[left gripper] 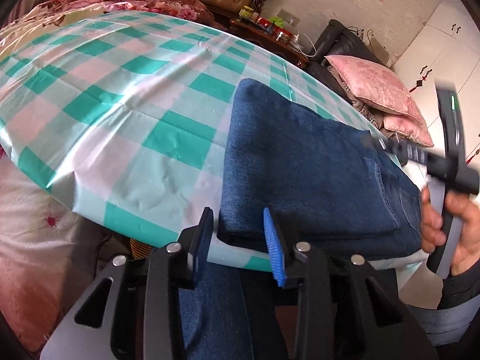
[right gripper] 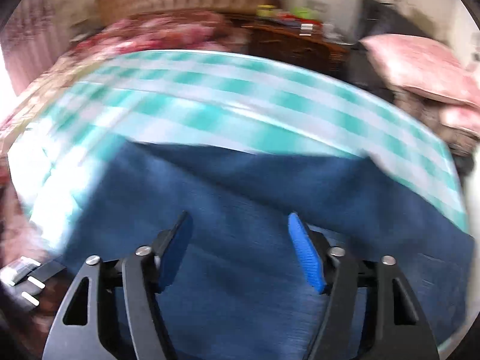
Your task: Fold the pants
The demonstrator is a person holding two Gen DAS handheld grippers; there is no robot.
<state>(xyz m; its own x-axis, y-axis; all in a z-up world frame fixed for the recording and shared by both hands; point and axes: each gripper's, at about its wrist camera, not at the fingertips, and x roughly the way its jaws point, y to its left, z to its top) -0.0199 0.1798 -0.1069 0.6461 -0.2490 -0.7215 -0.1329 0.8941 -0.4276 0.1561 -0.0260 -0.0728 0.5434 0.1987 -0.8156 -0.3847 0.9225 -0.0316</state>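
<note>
Blue denim pants (left gripper: 306,174) lie folded in layers on the round table with the green-and-white checked cloth (left gripper: 120,96), near its right front edge. My left gripper (left gripper: 238,219) is open and empty, its blue fingers at the near edge of the folded stack. My right gripper shows in the left wrist view, blurred, held in a hand (left gripper: 456,219) at the right over the pants. In the right wrist view the right gripper (right gripper: 240,225) is open and empty above the pants (right gripper: 240,192), and the picture is motion-blurred.
A bed with a floral quilt (left gripper: 144,0) and a tufted headboard stands behind the table. A dark wooden nightstand (left gripper: 270,39) with small items and a black chair with pink pillows (left gripper: 375,87) stand at the back right. White bedding (left gripper: 36,210) lies at the left.
</note>
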